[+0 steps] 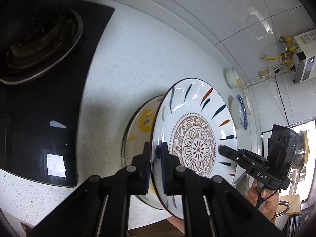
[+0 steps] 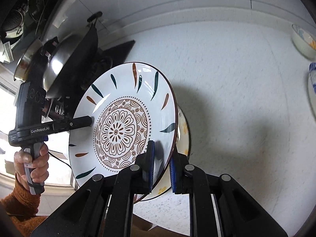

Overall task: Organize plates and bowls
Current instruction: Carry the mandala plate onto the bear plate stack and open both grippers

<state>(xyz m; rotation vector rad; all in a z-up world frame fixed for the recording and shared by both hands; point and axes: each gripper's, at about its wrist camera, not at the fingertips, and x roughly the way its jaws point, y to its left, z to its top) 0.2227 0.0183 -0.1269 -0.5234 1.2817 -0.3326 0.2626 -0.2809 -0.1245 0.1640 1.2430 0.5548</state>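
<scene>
Between the left gripper's [image 1: 156, 167] blue pads sits a white plate [image 1: 197, 122] with a brown floral medallion, a dotted ring and teal and orange leaf strokes. Just behind it lies a white dish [image 1: 138, 122] with yellow flowers.

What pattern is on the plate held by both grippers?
A brown floral mandala centre with teal and orange leaf strokes on the plate; clearest in right wrist view.

I had open white counter [image 2: 246, 102] ahead and to the right of the carried plate [image 2: 122, 126]. Directly under it sat a yellow-flowered plate [image 1: 138, 130], close below. The black stove [image 1: 45, 118] and the wok [image 2: 65, 59] blocked the left; two bowls [image 2: 305, 40] along the back wall hemmed the far right.
</scene>
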